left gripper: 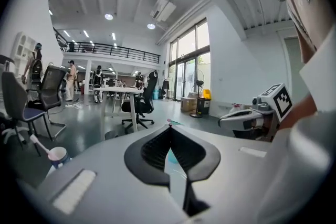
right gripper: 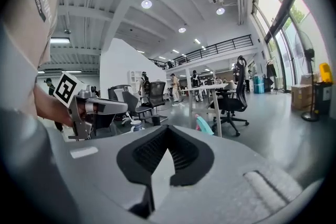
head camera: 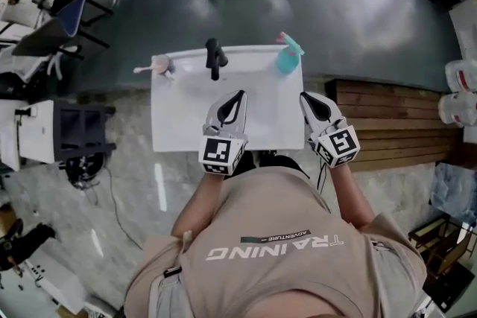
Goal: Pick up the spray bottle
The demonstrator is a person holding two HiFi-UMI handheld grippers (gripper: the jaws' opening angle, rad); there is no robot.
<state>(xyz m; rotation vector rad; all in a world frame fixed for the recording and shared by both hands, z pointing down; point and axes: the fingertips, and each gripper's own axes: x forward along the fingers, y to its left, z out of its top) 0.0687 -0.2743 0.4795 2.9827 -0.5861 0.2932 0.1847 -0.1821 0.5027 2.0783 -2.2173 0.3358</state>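
Your left gripper was pressed shut on nothing, its black pads meeting at the tips. It was poised over the near half of the white table, roughly midway across it. Your right gripper, likewise closed and empty, hovered at the table's right edge, well apart from the left one. Both pointed toward the table's far side.

The spray bottle, teal with a pink trigger head, stood upright at the table's far right corner. It was beyond the right gripper's tips and touched by neither tool. From the right gripper view it showed just past the closed jaws.

A black upright fixture, its kind unclear, stood at the middle of the table's far edge, ahead of the left gripper. A small cup sat at the table's far left corner, with a toothbrush in it whose handle jutted out past the table's left edge.

Your beige shirt filled the view on the table's near side. A slatted wooden platform lay to the table's right. Office chairs stood on the grey floor beyond its far left corner, and a dark rack stood just off the table's left side.
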